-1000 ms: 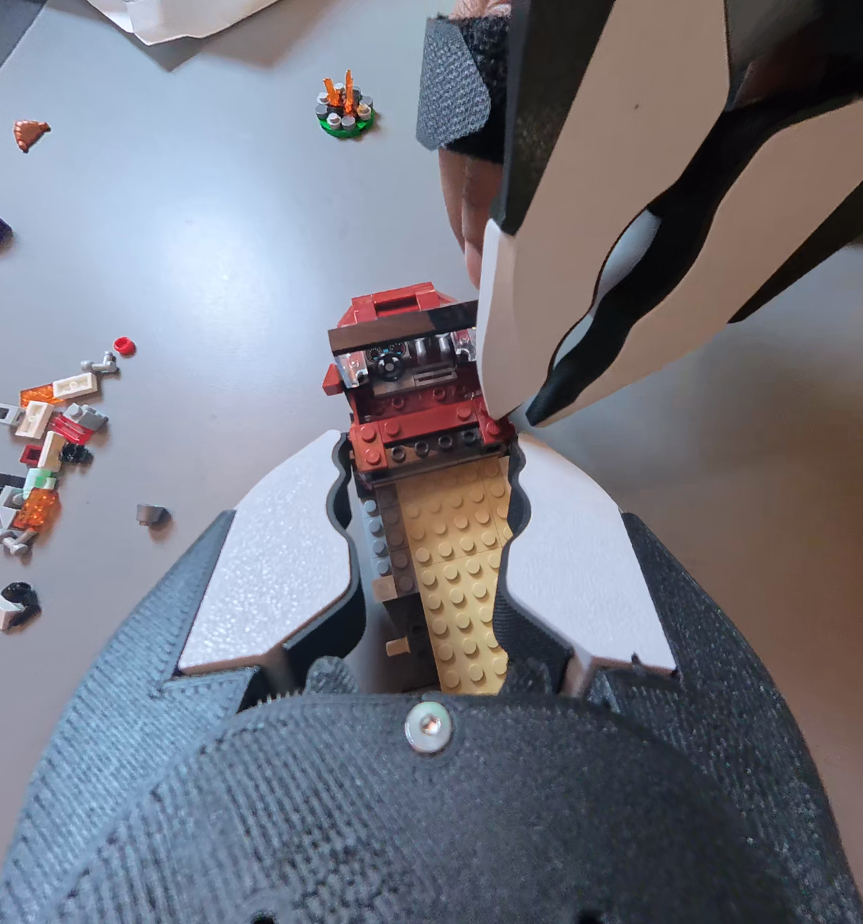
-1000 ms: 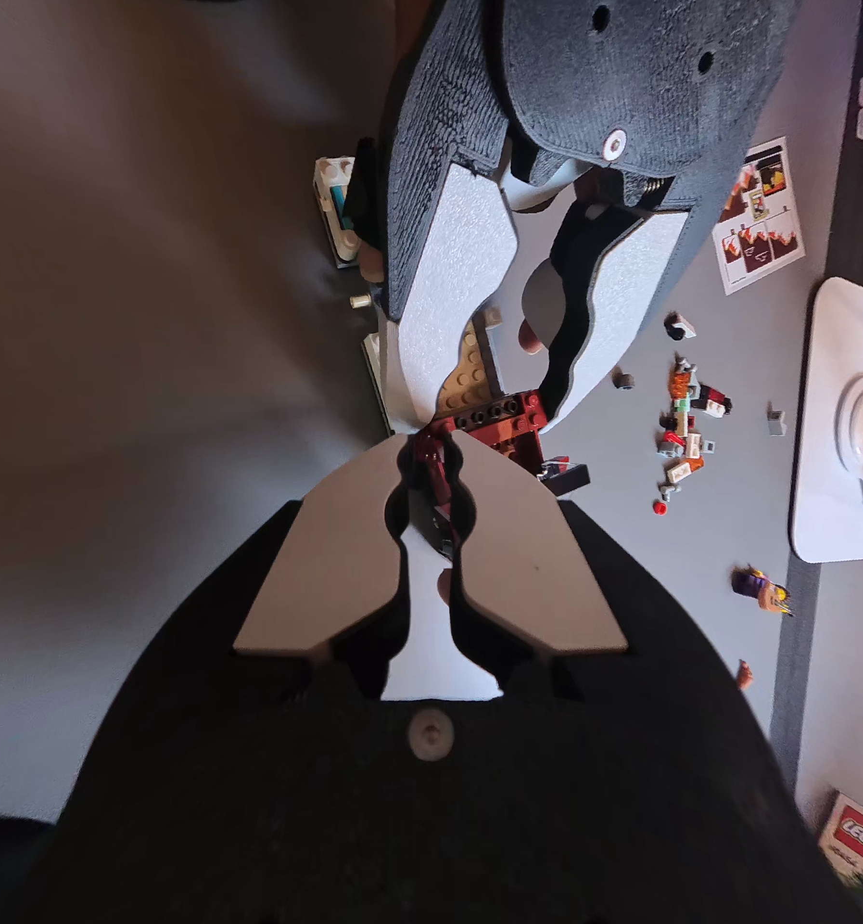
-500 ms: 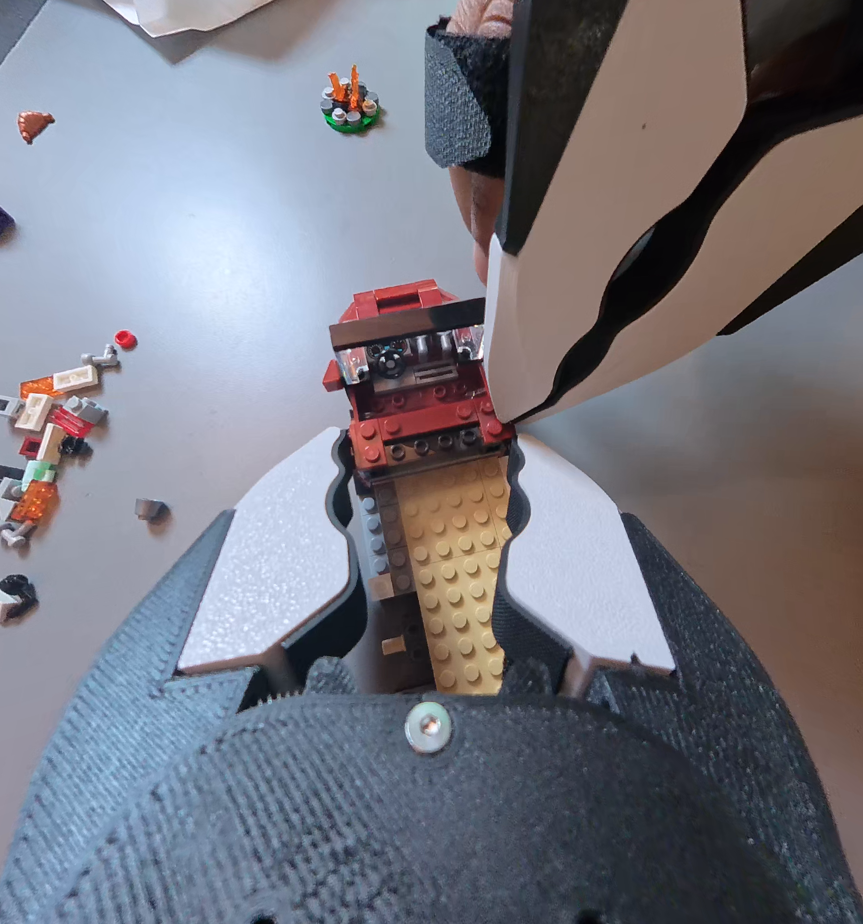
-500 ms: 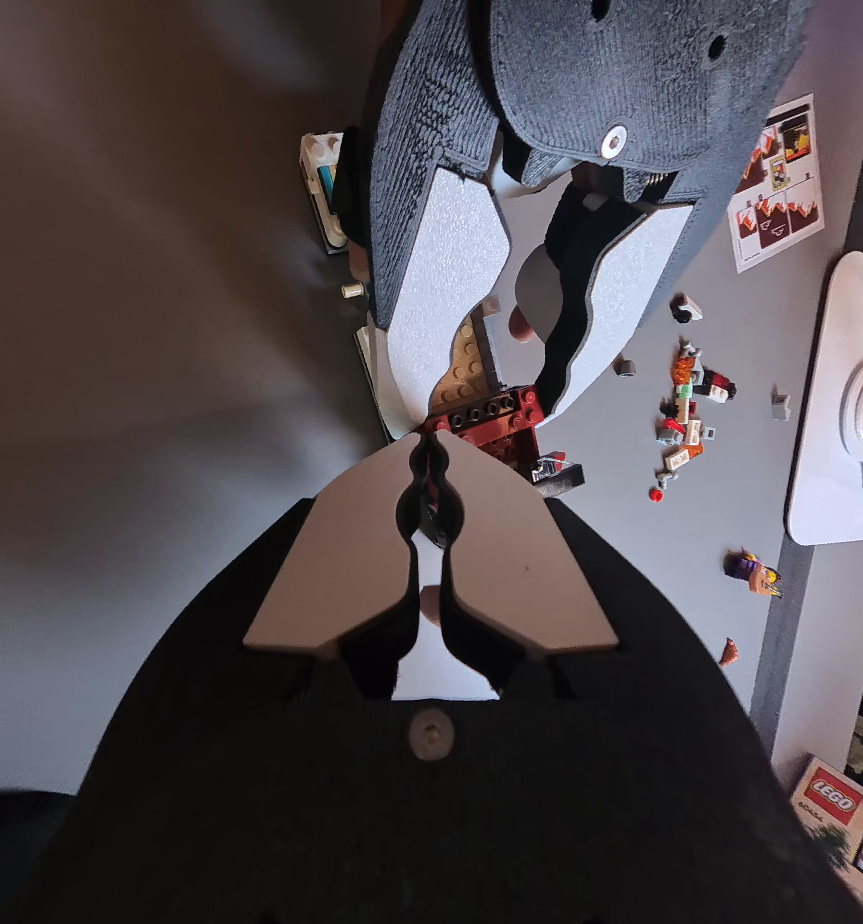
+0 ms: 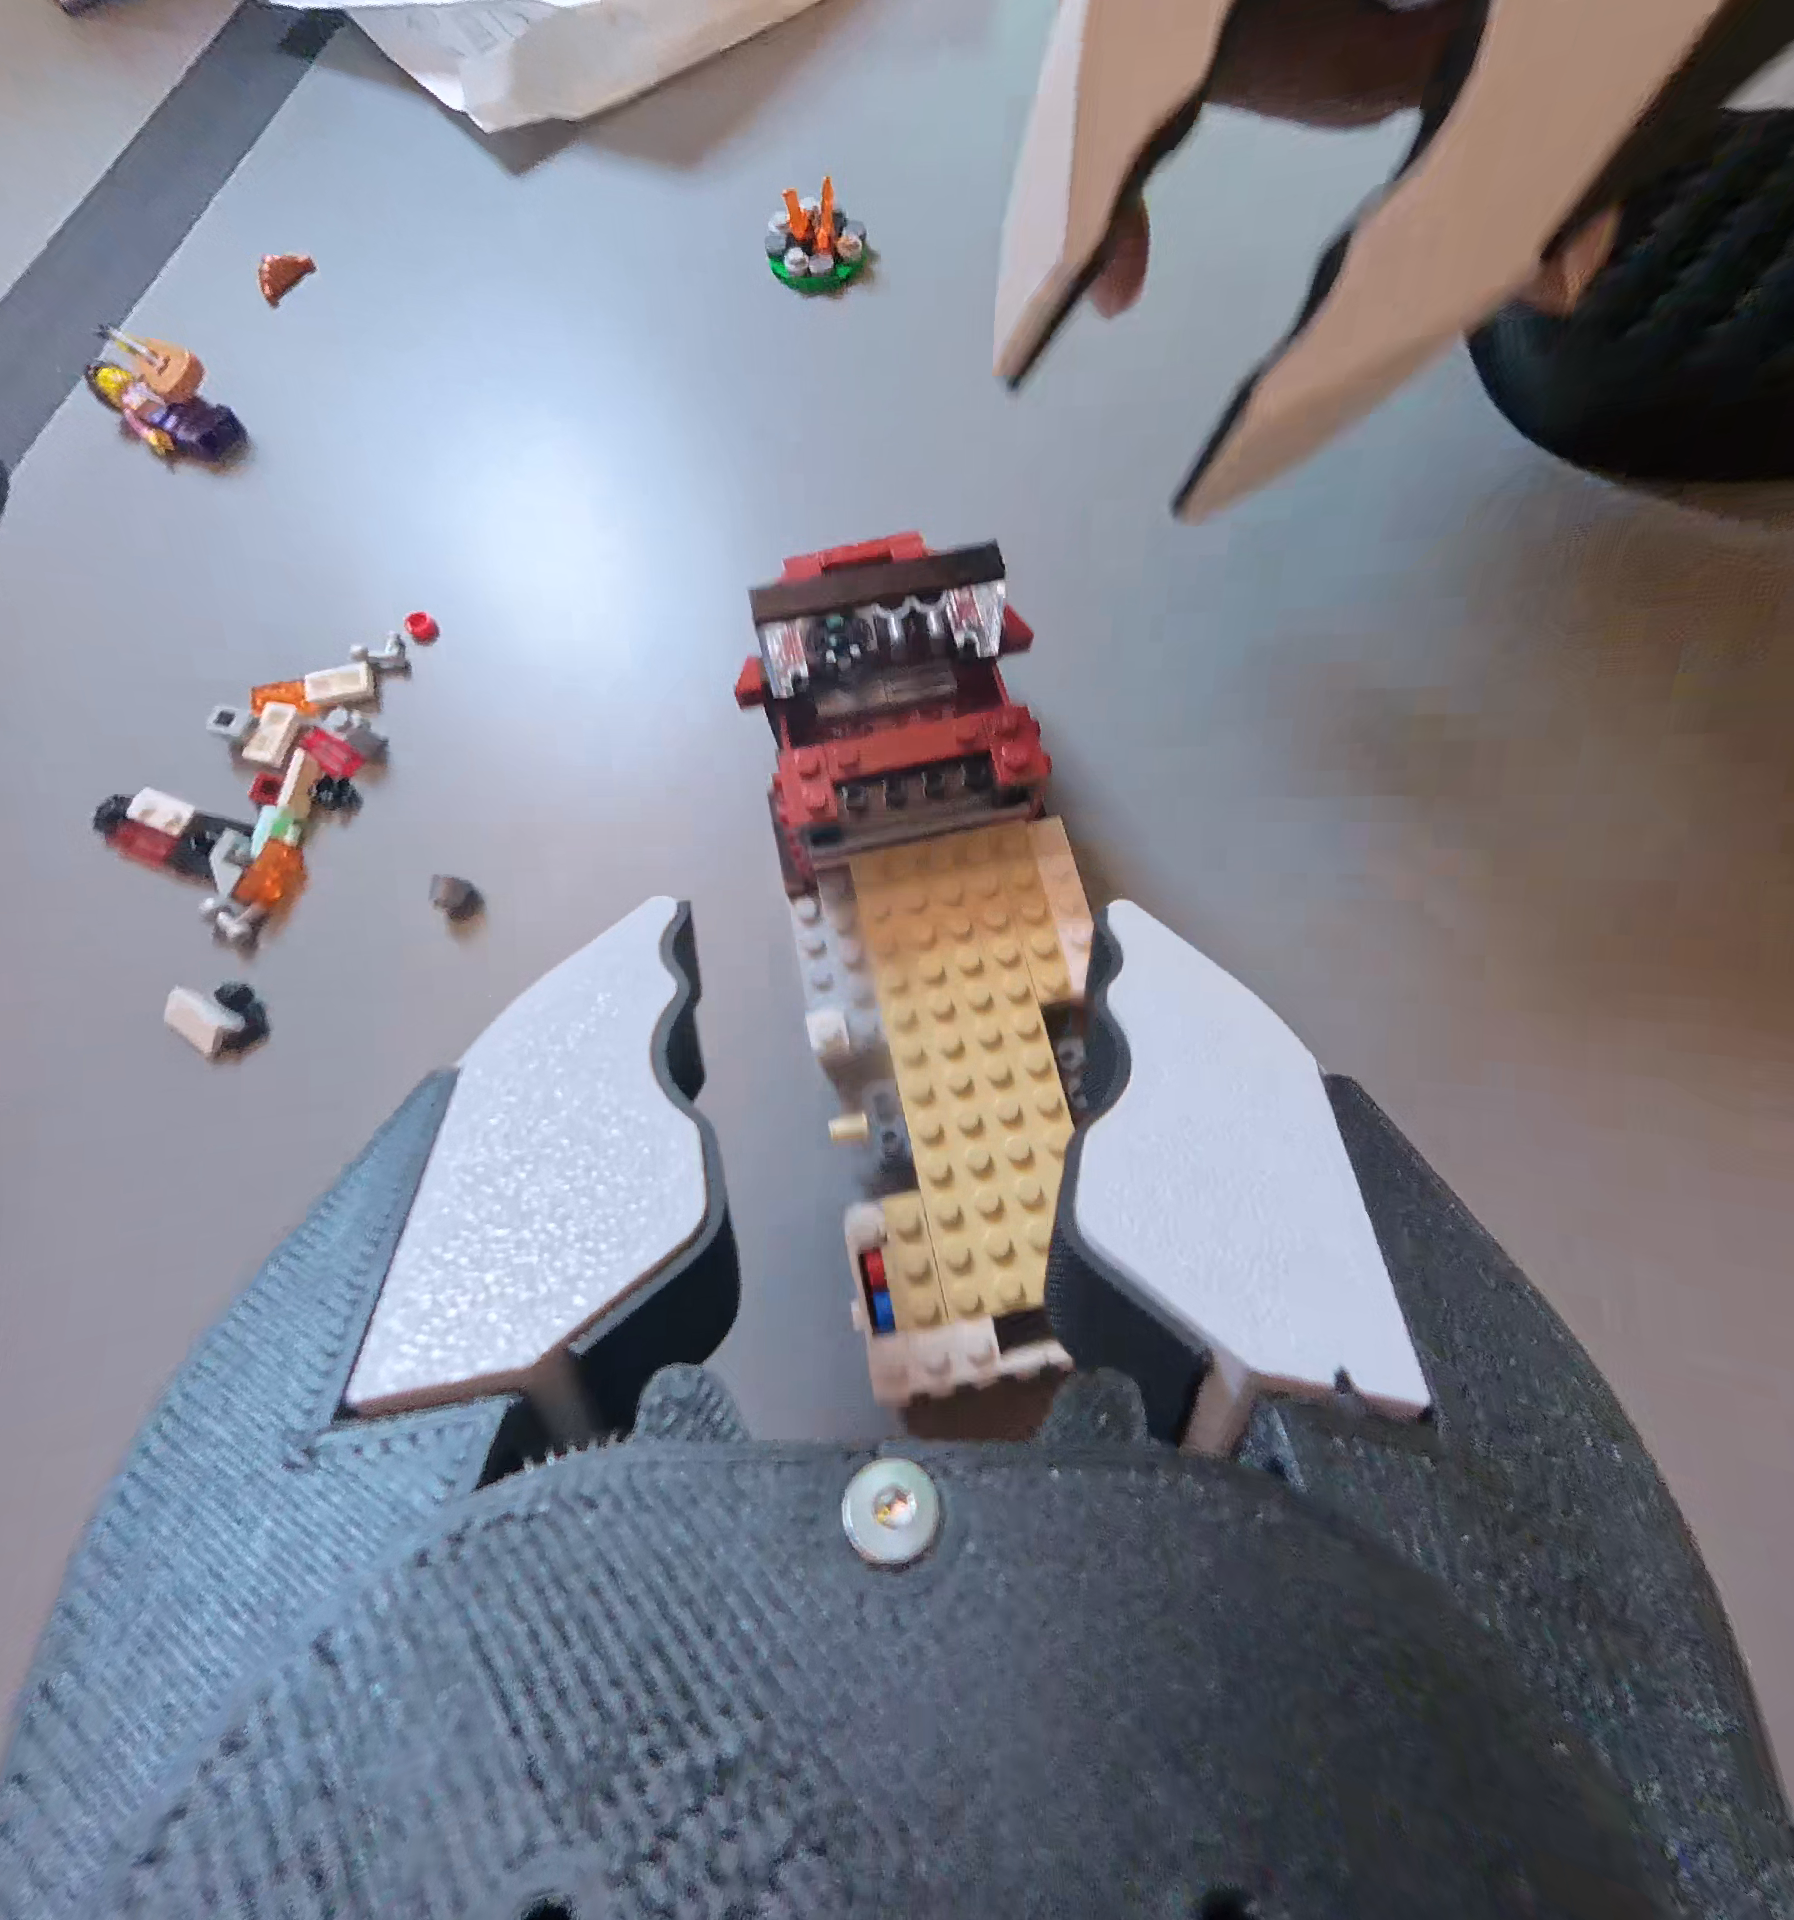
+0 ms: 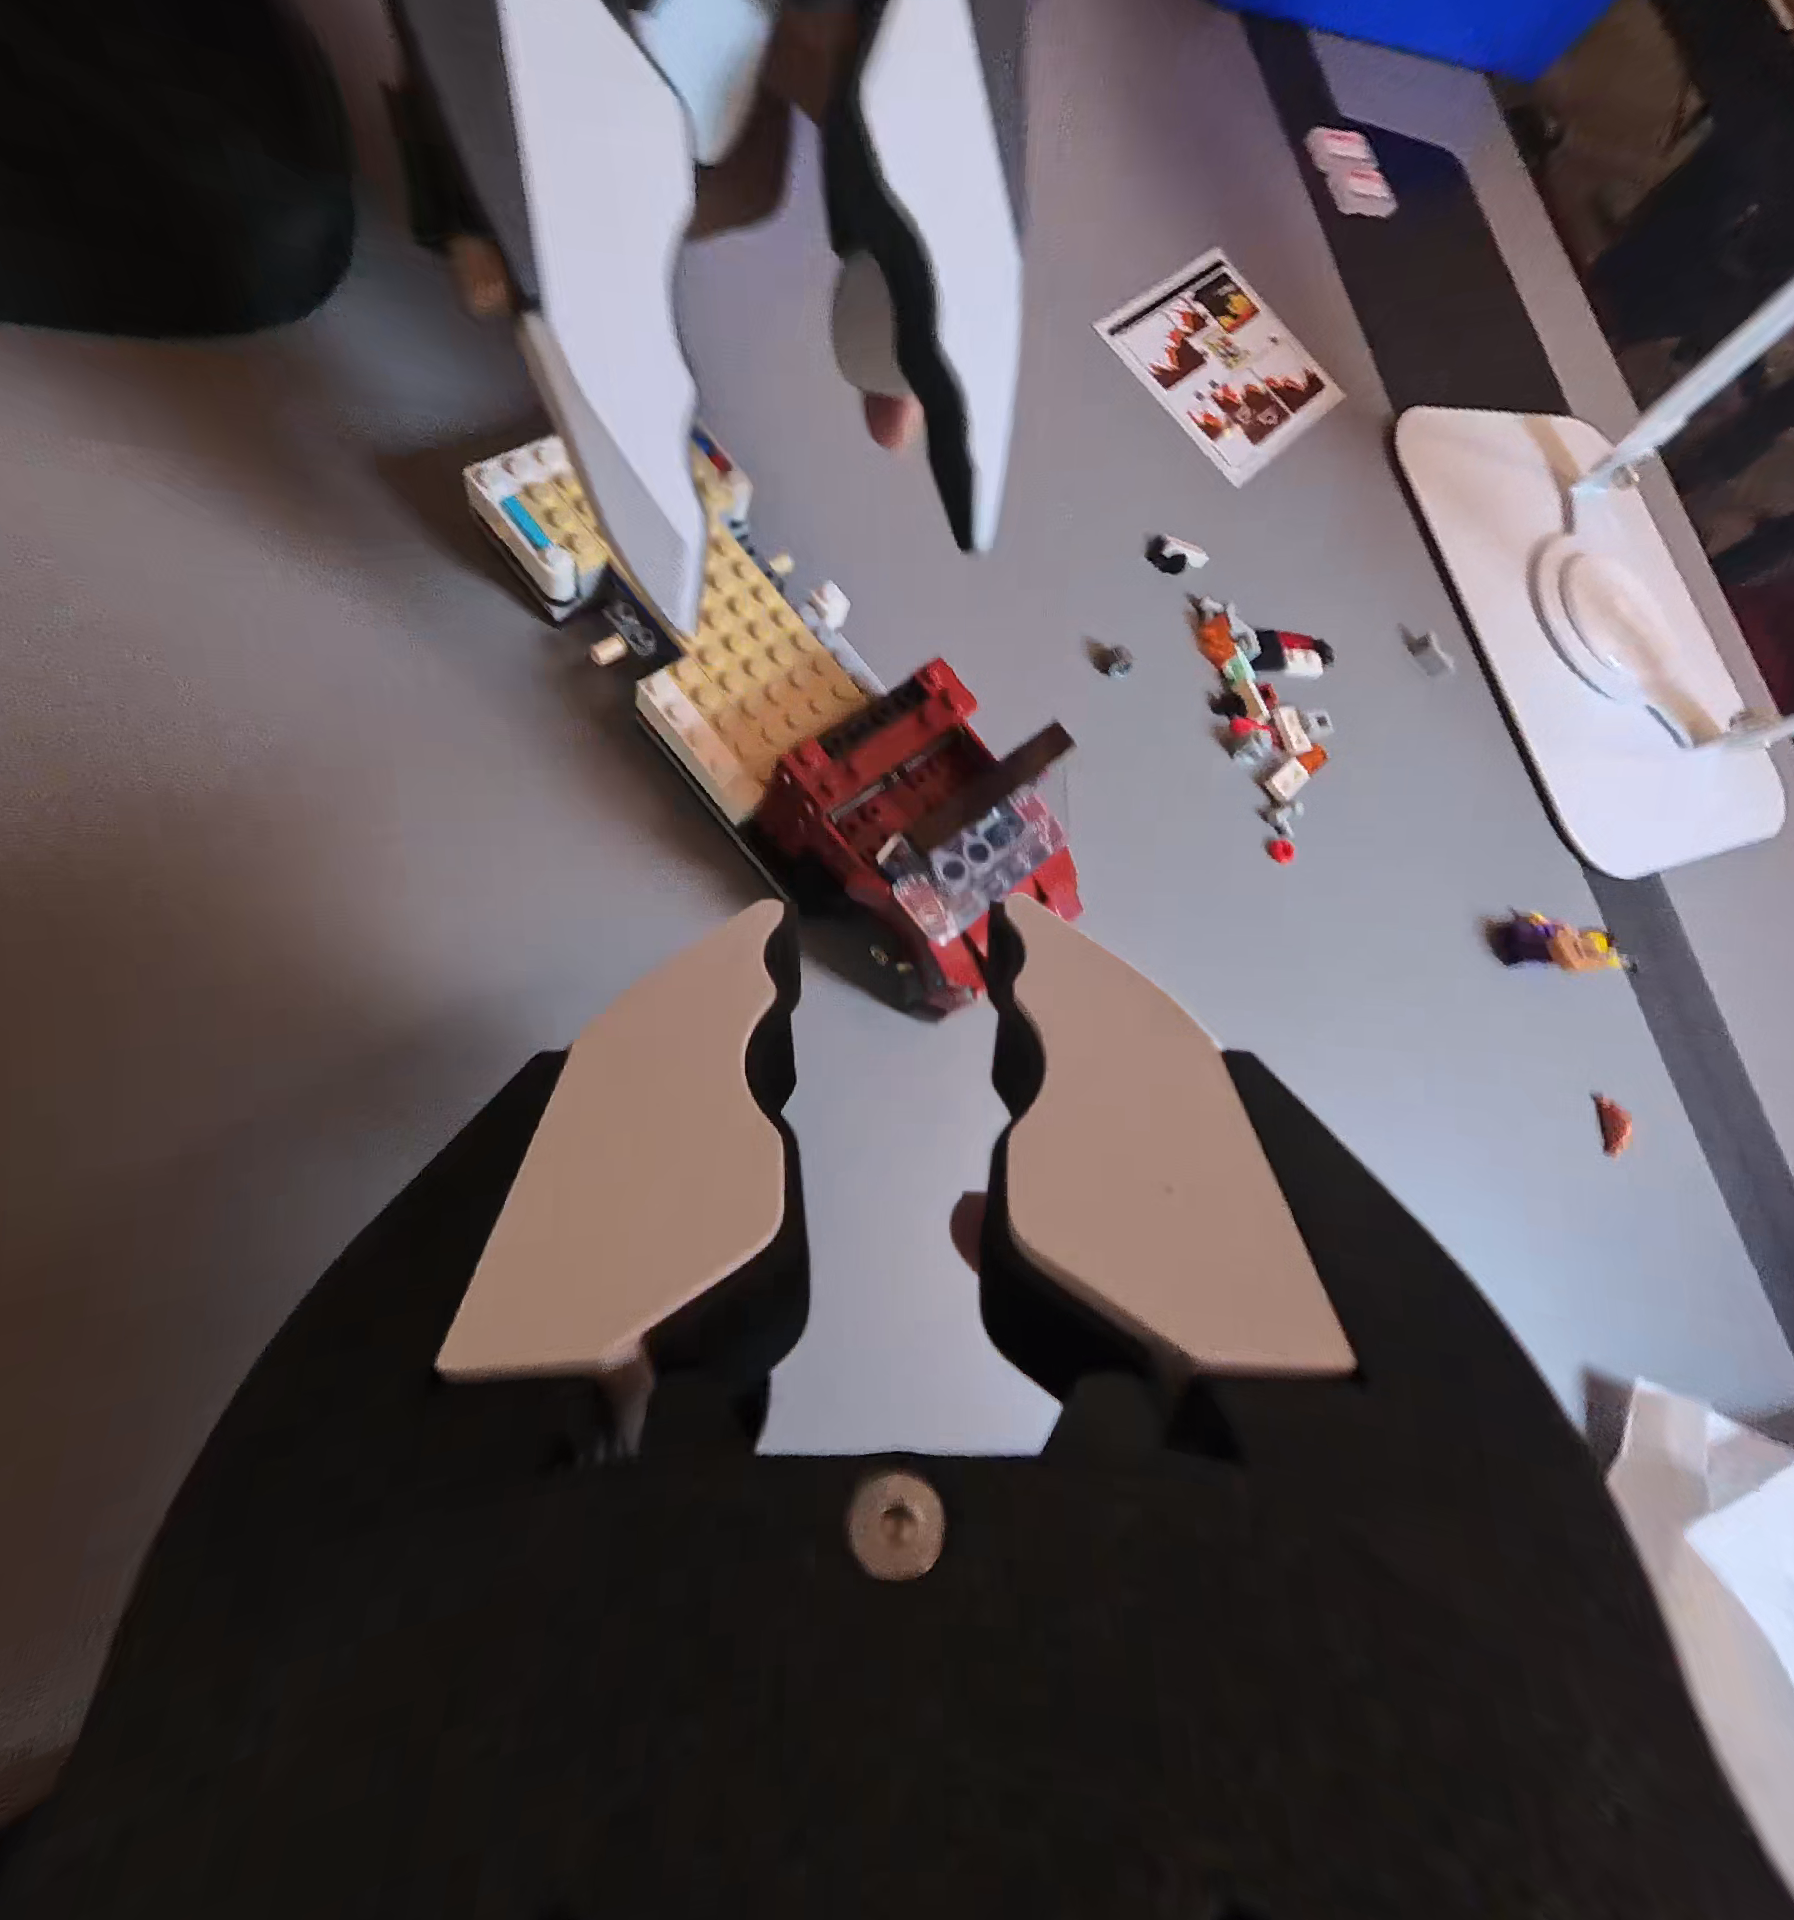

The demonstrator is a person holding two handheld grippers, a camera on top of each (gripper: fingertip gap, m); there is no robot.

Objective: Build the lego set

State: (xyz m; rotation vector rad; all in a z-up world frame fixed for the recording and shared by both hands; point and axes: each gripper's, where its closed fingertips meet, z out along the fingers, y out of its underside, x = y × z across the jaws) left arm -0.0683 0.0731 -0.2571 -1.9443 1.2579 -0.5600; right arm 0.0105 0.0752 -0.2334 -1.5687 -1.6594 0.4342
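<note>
Presently the brick truck (image 5: pixel 914 831) rests on the grey table (image 5: pixel 560 499). Left gripper (image 5: pixel 888 935) straddles its tan bed, seemingly released; right gripper (image 6: pixel 893 925) hangs spread, empty. Loose bricks (image 5: pixel 280 769) lie beside.

My left wrist camera looks steeply down, close over the grey worktop (image 5: pixel 560 499); my right faces it from the opposite side. Both share the dark-red-and-tan brick truck (image 5: pixel 934 935) at frame centre.
</note>
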